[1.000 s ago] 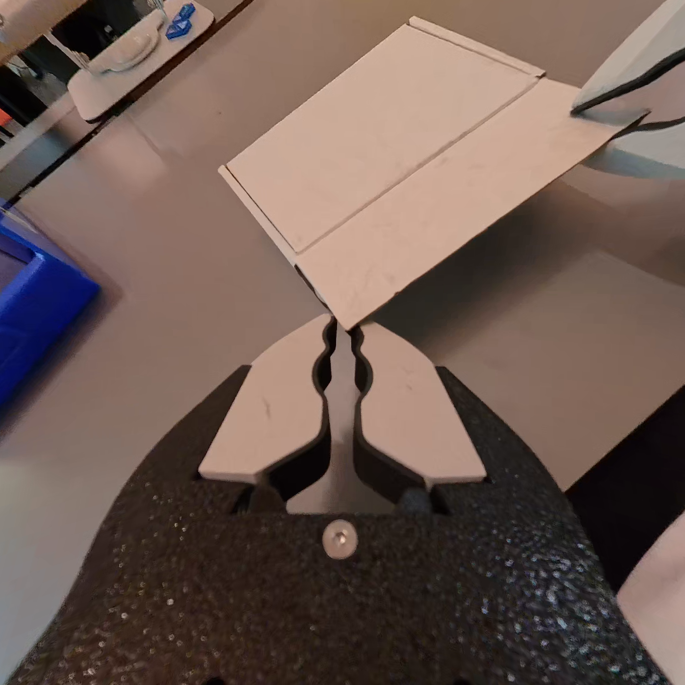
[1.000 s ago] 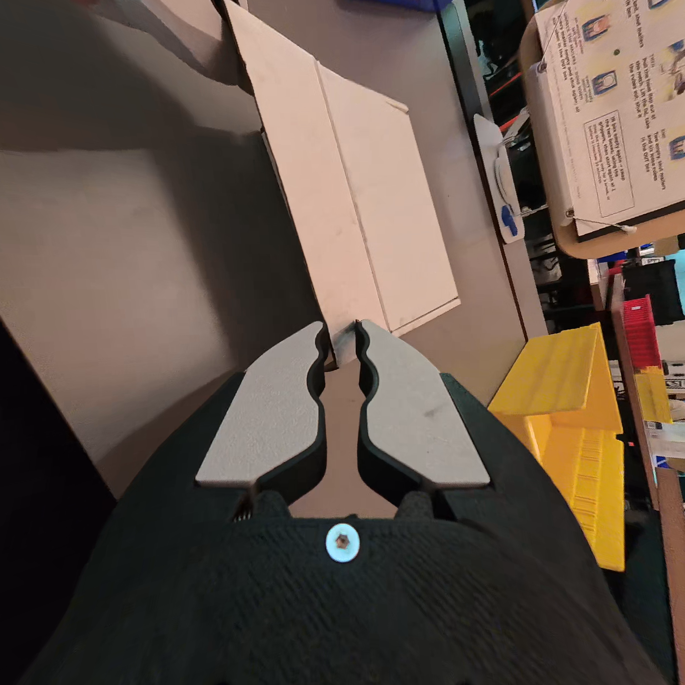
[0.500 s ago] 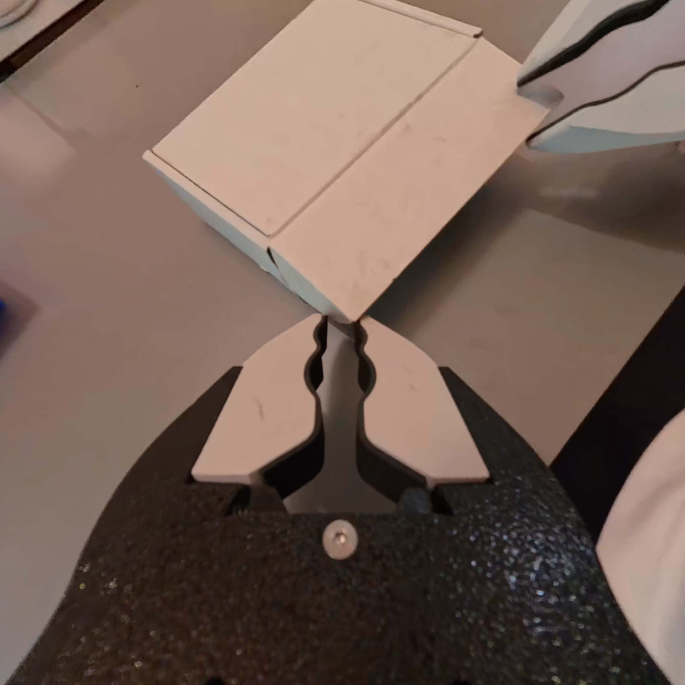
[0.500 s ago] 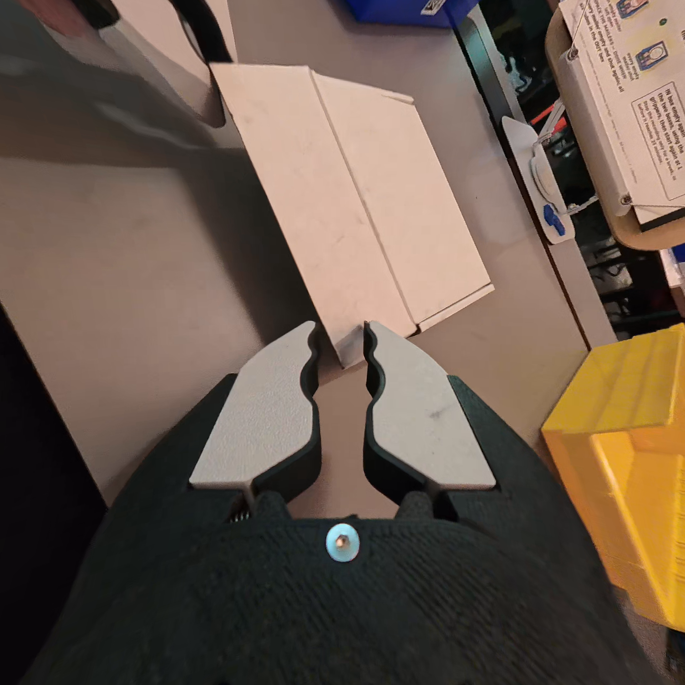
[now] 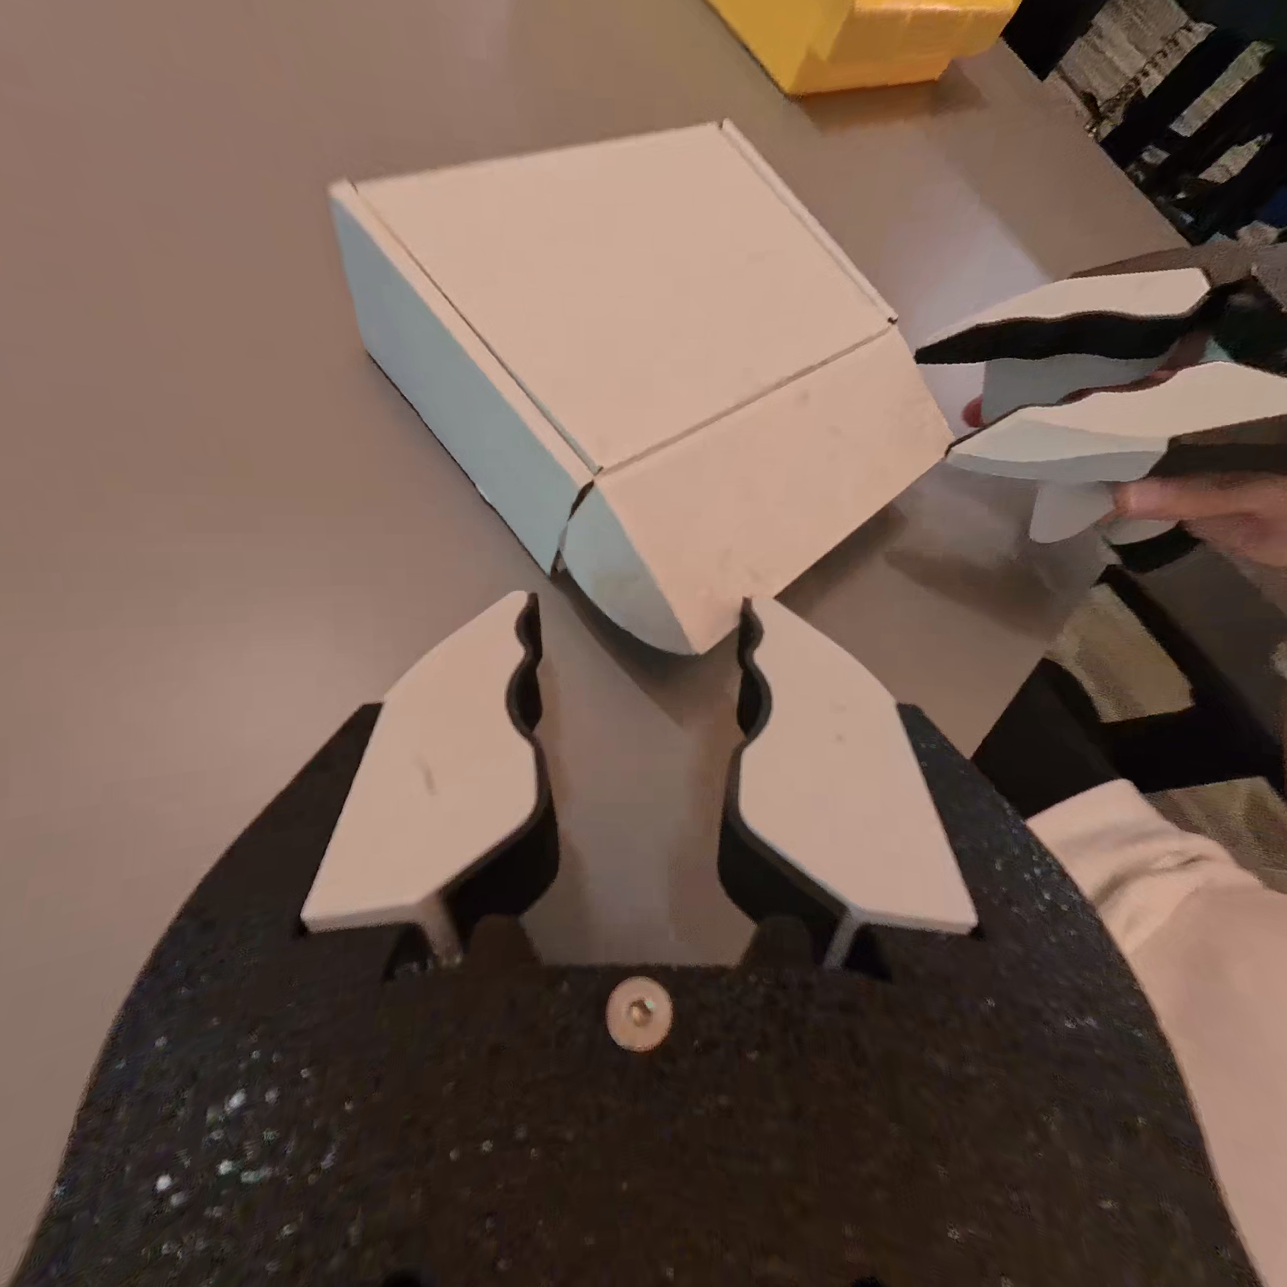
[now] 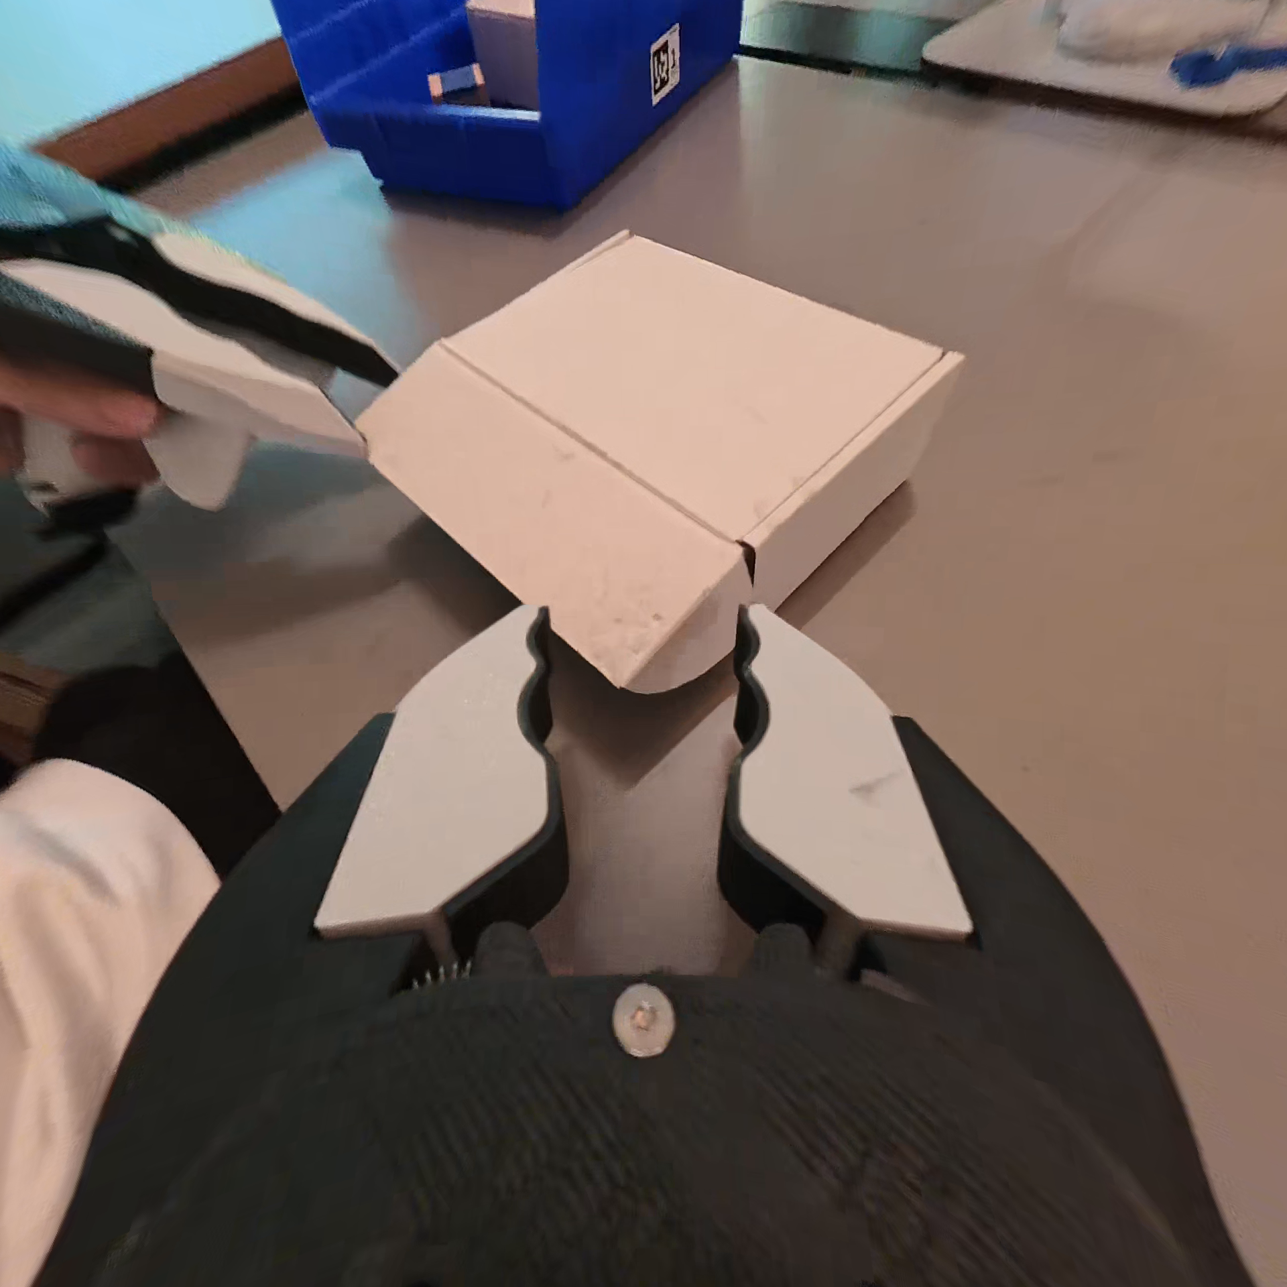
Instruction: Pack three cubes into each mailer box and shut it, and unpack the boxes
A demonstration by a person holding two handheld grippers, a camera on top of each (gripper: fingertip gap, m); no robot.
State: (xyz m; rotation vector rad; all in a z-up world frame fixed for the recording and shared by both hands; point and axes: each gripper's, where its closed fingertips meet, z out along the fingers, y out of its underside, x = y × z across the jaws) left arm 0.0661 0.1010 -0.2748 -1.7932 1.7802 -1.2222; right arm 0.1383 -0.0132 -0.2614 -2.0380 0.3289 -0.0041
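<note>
Each wrist camera looks forward and down along its own fingers, close to opposite front corners of the white mailer box [image 5: 627, 348], which both views share [image 6: 682, 390] on the table [image 5: 174, 418].

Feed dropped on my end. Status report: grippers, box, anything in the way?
Left gripper open, right gripper open, one at each front corner. Box on table, front flap untucked, sticking out. Nothing in the way.

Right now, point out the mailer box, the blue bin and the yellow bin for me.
mailer box [image 6: 686, 390]: right wrist view, on its closed lid.
blue bin [image 6: 592, 146]: right wrist view, on its front wall.
yellow bin [image 5: 870, 42]: left wrist view, on its side wall.
</note>
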